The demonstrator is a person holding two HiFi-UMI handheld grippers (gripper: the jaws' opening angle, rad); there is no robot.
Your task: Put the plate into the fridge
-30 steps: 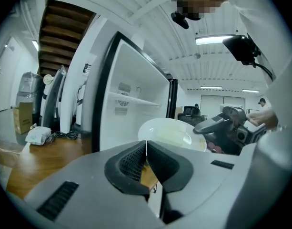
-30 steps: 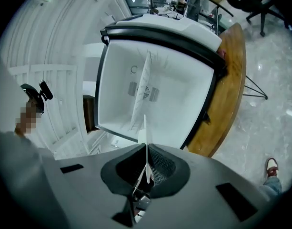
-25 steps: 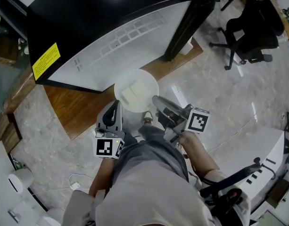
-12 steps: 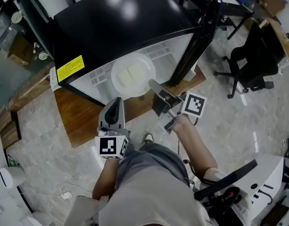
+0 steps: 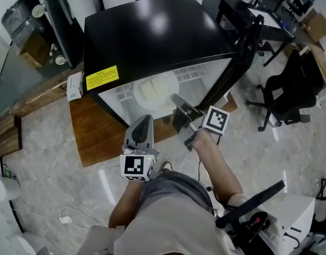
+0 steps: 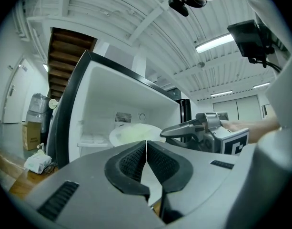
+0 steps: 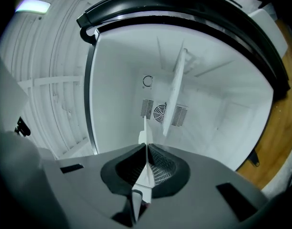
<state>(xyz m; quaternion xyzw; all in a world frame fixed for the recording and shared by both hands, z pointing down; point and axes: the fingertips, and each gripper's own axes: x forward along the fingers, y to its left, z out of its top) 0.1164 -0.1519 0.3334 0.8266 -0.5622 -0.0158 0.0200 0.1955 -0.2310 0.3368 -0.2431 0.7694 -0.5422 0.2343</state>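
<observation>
White round plate (image 5: 155, 91), rim pinched in my right gripper (image 7: 146, 151), hangs at the mouth of the open black fridge (image 5: 147, 31), while my left gripper (image 6: 146, 147) is clenched on nothing.

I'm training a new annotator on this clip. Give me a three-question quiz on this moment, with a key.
1. Which gripper grips the plate? A) left B) right C) both
2. True or false: the left gripper has its jaws wide open.
3. Fill in: the plate is held at the mouth of the open ____.
Key:
1. B. The right gripper is shut on the plate's rim.
2. False. Its jaws are together with nothing between them.
3. fridge
</observation>
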